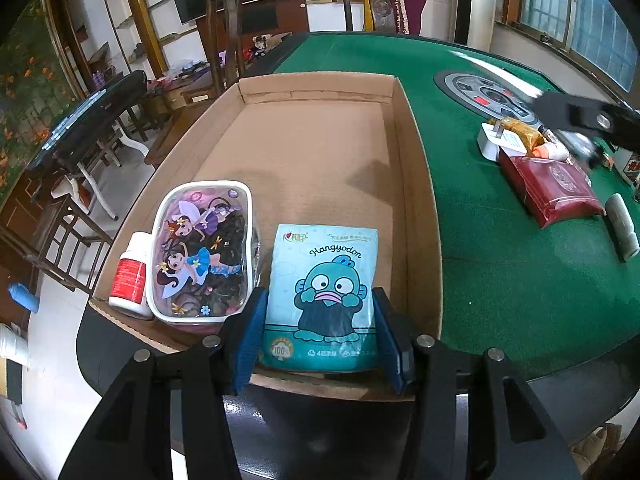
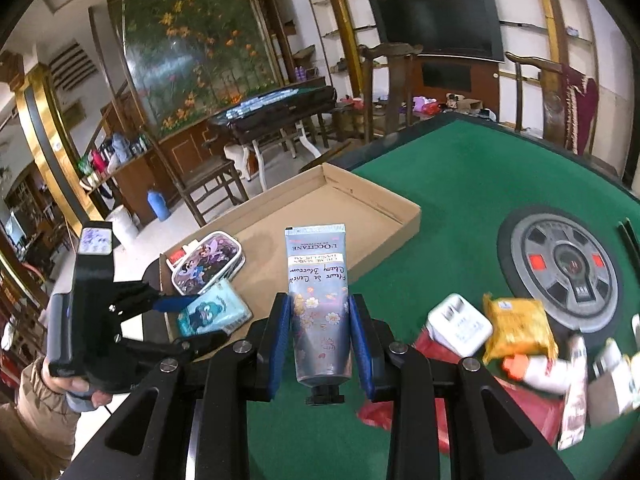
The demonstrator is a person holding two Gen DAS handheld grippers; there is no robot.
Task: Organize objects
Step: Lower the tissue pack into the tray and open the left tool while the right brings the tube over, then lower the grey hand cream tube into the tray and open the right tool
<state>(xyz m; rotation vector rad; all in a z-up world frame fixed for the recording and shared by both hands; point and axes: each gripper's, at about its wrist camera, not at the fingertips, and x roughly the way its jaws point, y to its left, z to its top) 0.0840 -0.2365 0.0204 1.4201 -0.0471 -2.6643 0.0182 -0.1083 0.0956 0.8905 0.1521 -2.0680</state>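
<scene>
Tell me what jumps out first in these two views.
The right tongs hold a hand-cream tube above the green table, its cap toward the camera. The left tongs straddle a teal tissue pack at the near end of the cardboard tray, beside a fairy pouch and a white bottle. A loose pile, with a white charger and a yellow packet, sits by the table's hub.

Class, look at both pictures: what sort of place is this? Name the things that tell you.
Probably a home living room or games room: a green felt mahjong-style table with a central dial panel, a wall-mounted television, and carved wooden chairs.
</scene>
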